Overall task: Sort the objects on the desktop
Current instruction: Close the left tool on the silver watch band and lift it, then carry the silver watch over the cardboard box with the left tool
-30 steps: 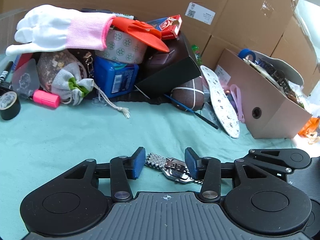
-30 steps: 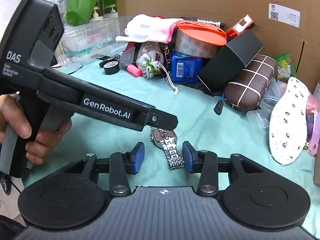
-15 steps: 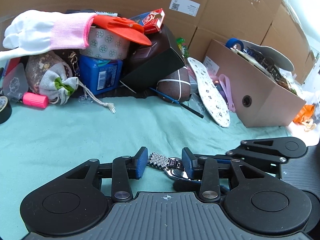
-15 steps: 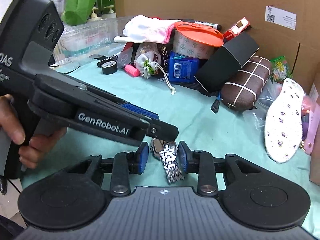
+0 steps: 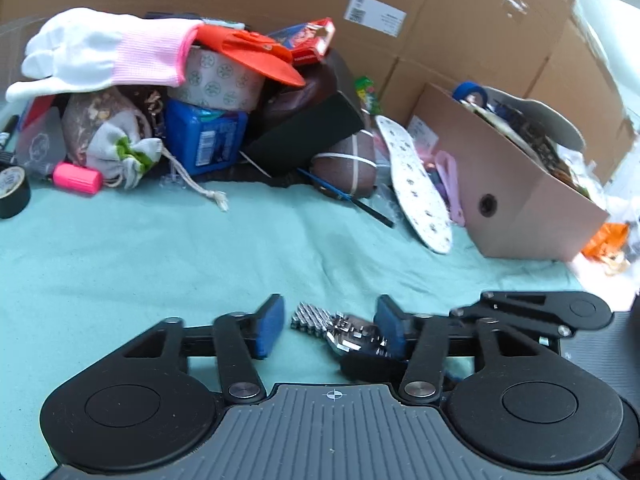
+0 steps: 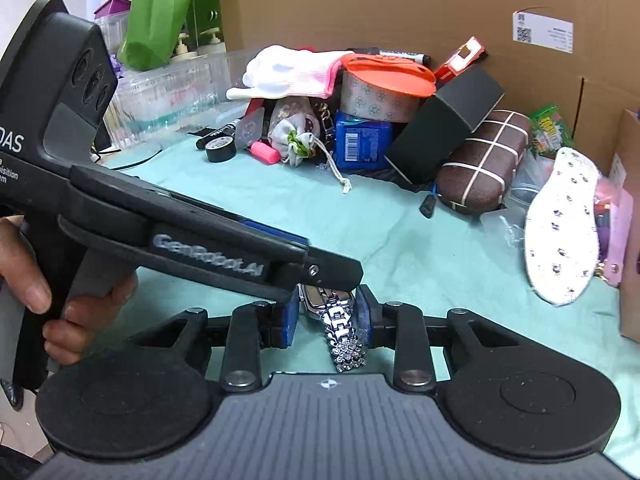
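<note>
A metal watch [image 6: 338, 322] lies on the teal-covered worktop [image 5: 160, 248], near the front edge, well clear of the far clutter pile. The left tongs [image 5: 328, 326] straddle it, opening, pads off the band. The right tongs [image 6: 329, 315] are closing on its bracelet; the right pad touches the links, while the left one is just beside them.

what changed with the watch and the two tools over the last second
The left tool has spread its blue pads away from the watch and its jaws are opening; the band now lies loose between them. The right tool has narrowed around the watch band, its jaws closing, one pad against the links. The watch stays on the green cloth, and the pile behind is unchanged.
</note>
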`<state>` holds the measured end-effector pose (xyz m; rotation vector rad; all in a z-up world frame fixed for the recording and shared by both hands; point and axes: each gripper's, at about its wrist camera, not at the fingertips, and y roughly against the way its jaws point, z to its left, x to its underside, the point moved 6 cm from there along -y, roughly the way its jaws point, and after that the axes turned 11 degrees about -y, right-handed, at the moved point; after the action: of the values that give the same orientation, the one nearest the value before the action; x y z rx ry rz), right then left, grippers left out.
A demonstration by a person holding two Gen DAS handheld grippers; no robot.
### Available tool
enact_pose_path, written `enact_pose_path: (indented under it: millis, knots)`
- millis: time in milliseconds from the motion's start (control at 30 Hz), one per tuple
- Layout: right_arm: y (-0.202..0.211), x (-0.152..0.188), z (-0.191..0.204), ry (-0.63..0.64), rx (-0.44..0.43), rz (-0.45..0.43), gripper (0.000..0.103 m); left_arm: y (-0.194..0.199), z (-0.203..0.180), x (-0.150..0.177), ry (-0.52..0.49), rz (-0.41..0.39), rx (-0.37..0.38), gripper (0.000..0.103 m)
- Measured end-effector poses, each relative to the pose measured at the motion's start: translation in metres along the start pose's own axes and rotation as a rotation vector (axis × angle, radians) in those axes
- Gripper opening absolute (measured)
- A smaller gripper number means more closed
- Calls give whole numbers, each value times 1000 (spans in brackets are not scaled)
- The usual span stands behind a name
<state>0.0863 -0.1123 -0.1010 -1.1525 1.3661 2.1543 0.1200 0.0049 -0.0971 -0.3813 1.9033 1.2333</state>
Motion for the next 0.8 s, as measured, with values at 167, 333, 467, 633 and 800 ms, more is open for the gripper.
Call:
enact_pose_path:
  millis: [167,333,467,633,800]
  knots:
    - [15,-2,-5,-22,9,-28,34,3,-2,1,45,9,33,85]
    - [26,-6,-6,-22,18,-74,34,2,-8,-2,162,11,142,83]
    - [33,-7,-12,-41,21,-91,34,0,-11,-2,250,14,232,84]
    - [37,-8,-17,-71,22,-103,34,1,-23,-10,240,-28,235,71]
    - [44,-12,-24,-83,40,-127,34,2,-24,-21,234,-55,185,50]
